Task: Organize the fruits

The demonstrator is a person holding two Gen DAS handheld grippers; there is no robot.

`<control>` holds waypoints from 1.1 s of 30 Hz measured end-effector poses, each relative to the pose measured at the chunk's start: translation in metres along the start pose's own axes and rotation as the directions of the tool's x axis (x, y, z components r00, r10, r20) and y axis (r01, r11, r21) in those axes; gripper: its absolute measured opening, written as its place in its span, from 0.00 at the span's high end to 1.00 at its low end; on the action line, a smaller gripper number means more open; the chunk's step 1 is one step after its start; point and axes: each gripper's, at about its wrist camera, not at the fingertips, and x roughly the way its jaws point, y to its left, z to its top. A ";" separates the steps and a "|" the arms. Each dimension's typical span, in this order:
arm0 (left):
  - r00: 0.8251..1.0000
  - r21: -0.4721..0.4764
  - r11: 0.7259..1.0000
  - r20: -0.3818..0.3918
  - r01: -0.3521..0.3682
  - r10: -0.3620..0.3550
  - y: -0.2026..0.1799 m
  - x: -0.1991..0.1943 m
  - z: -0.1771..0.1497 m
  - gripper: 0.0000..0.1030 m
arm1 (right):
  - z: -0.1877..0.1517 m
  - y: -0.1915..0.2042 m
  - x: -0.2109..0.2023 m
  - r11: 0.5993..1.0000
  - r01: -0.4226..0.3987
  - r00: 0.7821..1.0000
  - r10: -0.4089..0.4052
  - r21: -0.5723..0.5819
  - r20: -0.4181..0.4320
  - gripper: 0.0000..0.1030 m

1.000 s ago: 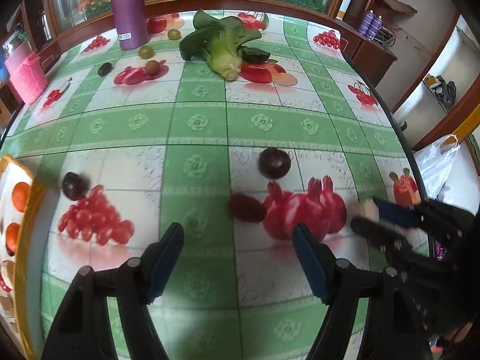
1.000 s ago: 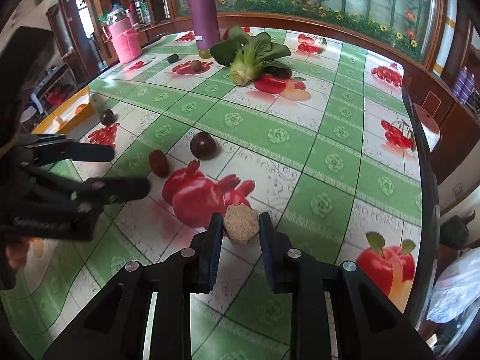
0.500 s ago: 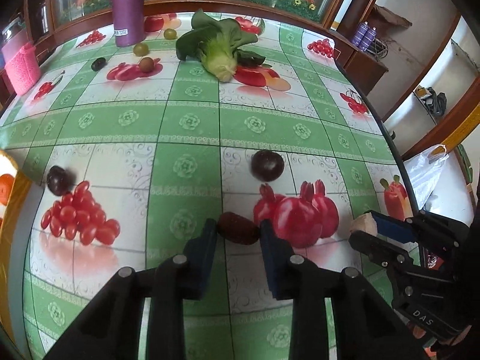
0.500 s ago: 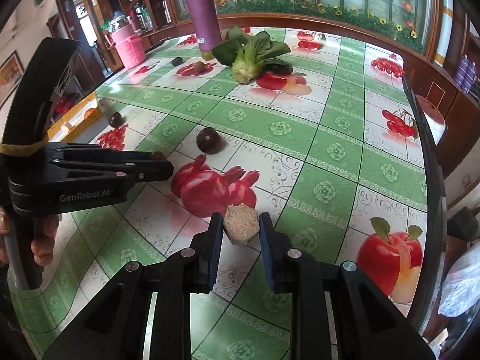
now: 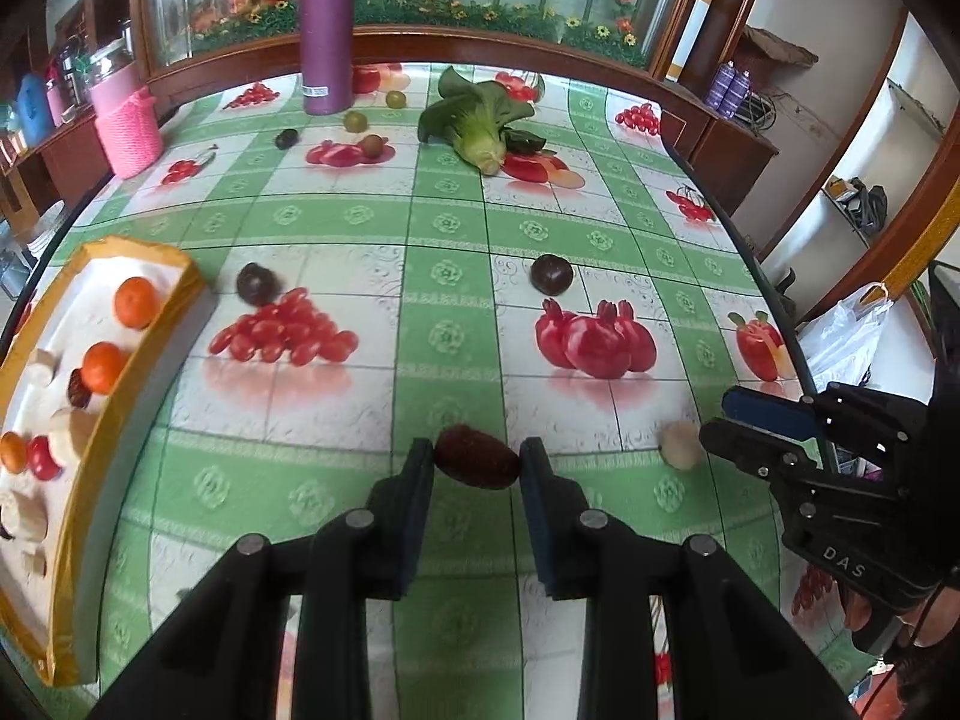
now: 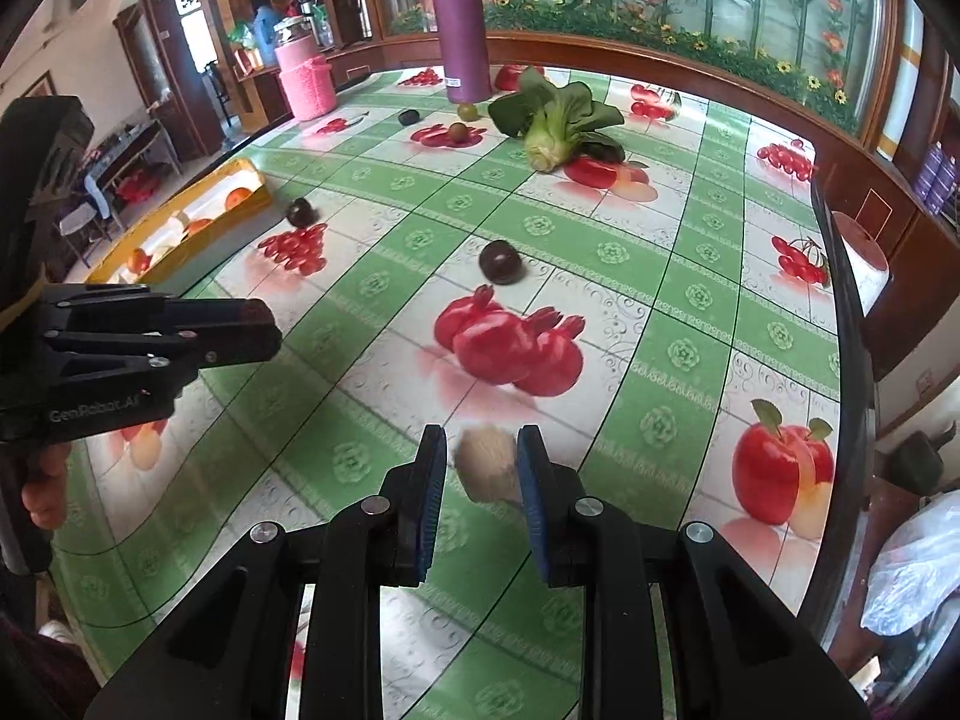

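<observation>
While the left wrist view shows two dark round plums (image 5: 551, 274) on the glossy fruit-print tablecloth (image 5: 447, 222), the left gripper (image 5: 477, 463) pinches one wrinkled red date (image 5: 477, 465) at lower centre; a yellow-rimmed tray (image 5: 90, 456) of fruit fills the left edge.

Right wrist view: the right gripper (image 6: 482, 463) clamps one rough beige lump (image 6: 487, 463), with open cloth ahead and the table edge (image 6: 846, 324) at right.

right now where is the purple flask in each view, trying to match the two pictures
Left wrist view: the purple flask stands upright at the far edge of the table, top left of centre.
Right wrist view: the purple flask stands at the far edge too, just left of top centre.
Shared landmark: the leafy green vegetable lies just right of the flask in both views.
</observation>
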 end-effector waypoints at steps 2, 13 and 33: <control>1.000 -0.006 1.000 0.008 0.004 -0.004 0.008 -0.010 -0.005 0.69 | 0.000 0.009 -0.004 1.000 0.011 1.000 -0.011 0.000 0.001 0.77; 0.999 -0.008 0.999 -0.001 -0.047 0.047 0.066 -0.034 -0.026 0.69 | -0.004 0.029 0.005 0.996 0.066 0.996 -0.064 0.052 -0.056 0.73; 0.998 0.007 0.999 -0.052 0.033 -0.032 0.070 -0.026 -0.047 0.69 | -0.047 0.002 0.005 0.990 0.116 0.986 -0.104 0.083 -0.133 0.44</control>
